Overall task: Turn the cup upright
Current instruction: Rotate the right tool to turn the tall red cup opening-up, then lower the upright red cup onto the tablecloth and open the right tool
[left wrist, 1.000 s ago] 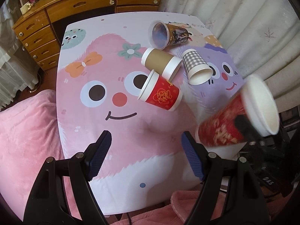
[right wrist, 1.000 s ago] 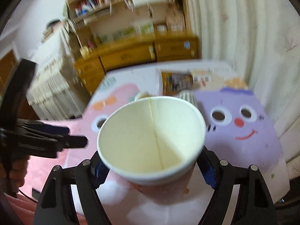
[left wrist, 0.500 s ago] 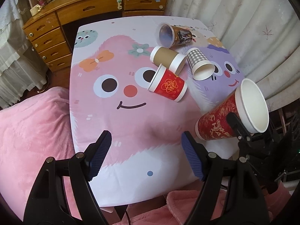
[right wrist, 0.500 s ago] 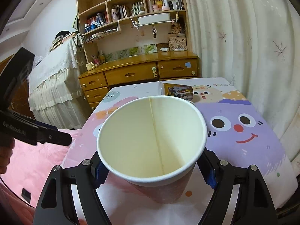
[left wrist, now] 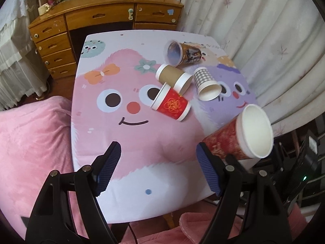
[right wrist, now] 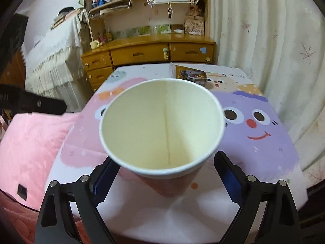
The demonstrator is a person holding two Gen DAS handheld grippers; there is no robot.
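Now, view by view.

Left wrist view
- Left tongs [left wrist: 157,167]: fingers apart, nothing between them, hanging over the near half of the worktop [left wrist: 130,174].
- Held cup [left wrist: 239,135]: red-sided, white inside, off to the right of the left tongs at the worktop's near right corner; its base is down toward the worktop, its mouth tipped up and away to the right.
- Axis: the cup leans, not yet plumb; I cannot tell whether its base touches the worktop.
- Lying cups: a red cup [left wrist: 172,104], a brown cup [left wrist: 174,77], a check cup [left wrist: 206,84] and a printed cup [left wrist: 183,53], all on their sides mid-worktop, well ahead of the left tongs.

Right wrist view
- Right tongs [right wrist: 163,173]: clamped on the held cup [right wrist: 162,130], one finger on each flank low on the wall.
- Direction: the mouth faces the camera, so the long axis runs back along the tongs.
- Nearer arm: the right, plainly; it has the cup.
- Coming move, as I judge it: swing the base straight down onto the near worktop [right wrist: 182,213], then let go.
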